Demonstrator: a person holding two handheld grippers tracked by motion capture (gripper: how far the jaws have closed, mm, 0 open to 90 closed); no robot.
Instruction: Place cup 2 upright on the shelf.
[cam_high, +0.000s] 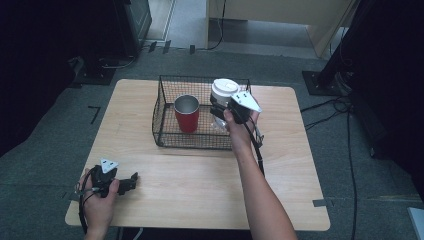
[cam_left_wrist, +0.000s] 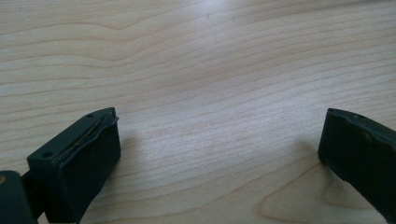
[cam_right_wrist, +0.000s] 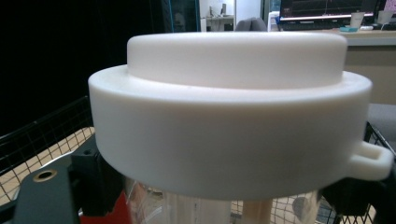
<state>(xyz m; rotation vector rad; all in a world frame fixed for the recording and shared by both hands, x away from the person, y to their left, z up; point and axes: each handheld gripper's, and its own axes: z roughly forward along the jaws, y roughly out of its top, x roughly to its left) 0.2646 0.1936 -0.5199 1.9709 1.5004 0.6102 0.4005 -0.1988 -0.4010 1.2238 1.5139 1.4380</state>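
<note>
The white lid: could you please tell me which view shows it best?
The right gripper view: the white lid sits close up there, with its stepped top and side tab sharp. The high view shows it small, over the basket beside the red cup. The left gripper view looks at bare table.

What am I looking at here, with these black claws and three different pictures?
A person sits at a wooden table, holding a two-jaw gripper in each hand. One camera looks down from above; the other two ride on the grippers. The left gripper rests on the table with its jaws open, nothing between them. The right gripper is closed on a clear cup with a white lid, held over a wire basket. A red cup stands inside the basket.
</note>
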